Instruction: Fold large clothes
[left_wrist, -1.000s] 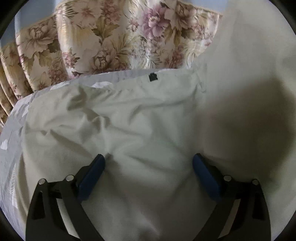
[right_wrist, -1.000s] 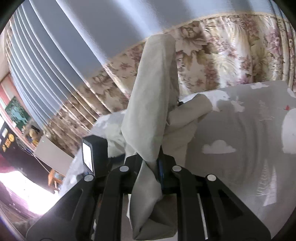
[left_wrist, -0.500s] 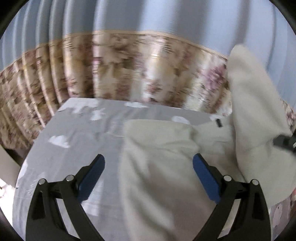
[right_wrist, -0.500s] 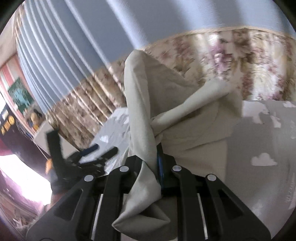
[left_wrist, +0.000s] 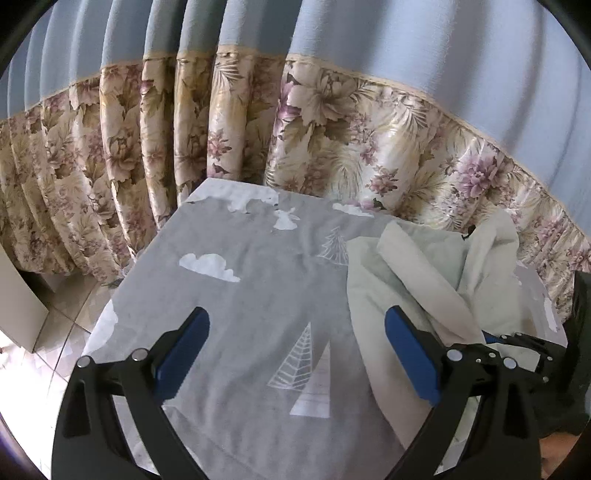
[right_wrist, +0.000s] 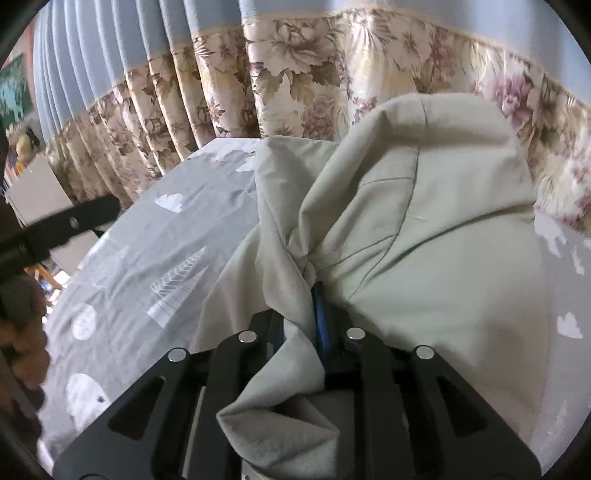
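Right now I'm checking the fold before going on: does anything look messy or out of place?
Yes. The pale green garment is bunched and twisted where the right gripper pinches it, not flat on the grey sheet. The left gripper is open, holding nothing.

The garment (right_wrist: 424, 236) is pale sage green. The bed sheet (left_wrist: 236, 306) is grey with white clouds and trees. The curtain (left_wrist: 332, 122) is light blue above, floral cream below.

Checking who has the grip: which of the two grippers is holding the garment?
The right gripper: it is shut on a bunched fold of the pale green garment. The left gripper is open over the grey sheet, holding nothing.
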